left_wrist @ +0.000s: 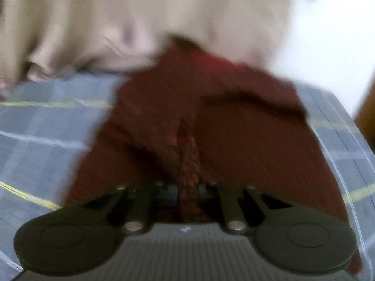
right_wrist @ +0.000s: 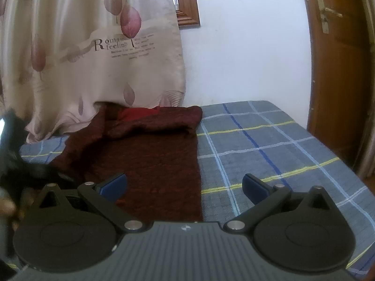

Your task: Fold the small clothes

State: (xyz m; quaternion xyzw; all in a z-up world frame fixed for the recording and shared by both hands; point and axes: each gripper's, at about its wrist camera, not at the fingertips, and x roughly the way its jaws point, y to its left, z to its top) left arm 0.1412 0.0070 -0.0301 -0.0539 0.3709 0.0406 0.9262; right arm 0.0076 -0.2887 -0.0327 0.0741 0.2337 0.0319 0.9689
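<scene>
The garment [right_wrist: 150,159], a dark red knit, lies on the checked bed [right_wrist: 269,145] against the curtain [right_wrist: 93,58]; its far end is turned back on itself in a loose roll, and its right edge runs straight toward the camera; the fold is judged partly made, with the near portion flat and the left side rumpled and unfinished. The left gripper [left_wrist: 187,187] is closed on a bunched ridge of the garment [left_wrist: 187,159], the cloth pinched between narrow jaws; that view is blurred, so the grip depth cannot be told. The right gripper [right_wrist: 185,185] stands wide, holding nothing, one finger over the garment and the other over bare bed. Remaining work, as judged: carry the held edge across, flatten, square the edges. Open room lies to the right, a broad bare stretch of bed up to its edge near the door [right_wrist: 339,70]; the curtain crowds the far side and overhangs the garment there.
</scene>
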